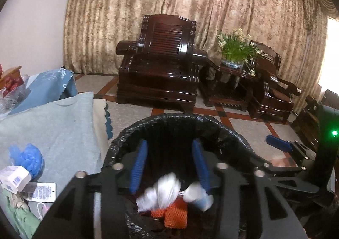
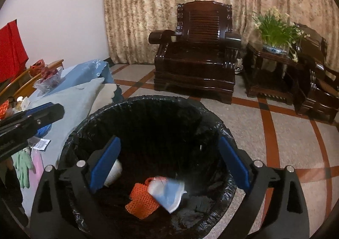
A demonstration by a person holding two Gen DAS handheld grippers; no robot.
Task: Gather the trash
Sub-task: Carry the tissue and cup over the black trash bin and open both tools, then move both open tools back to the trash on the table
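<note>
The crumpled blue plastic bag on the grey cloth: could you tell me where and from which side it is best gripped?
Grip the crumpled blue plastic bag across its raised, bunched top, coming from above. It is a soft heap lying on the grey cloth, so fingers can pinch its folds. Come in on its upper side, away from the white carton at its lower edge.

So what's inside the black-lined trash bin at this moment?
Inside the trash bin: orange mesh netting, a blurred white-and-blue wrapper, and a white cup partly behind the right claw's finger. Anything beneath them is hidden.
</note>
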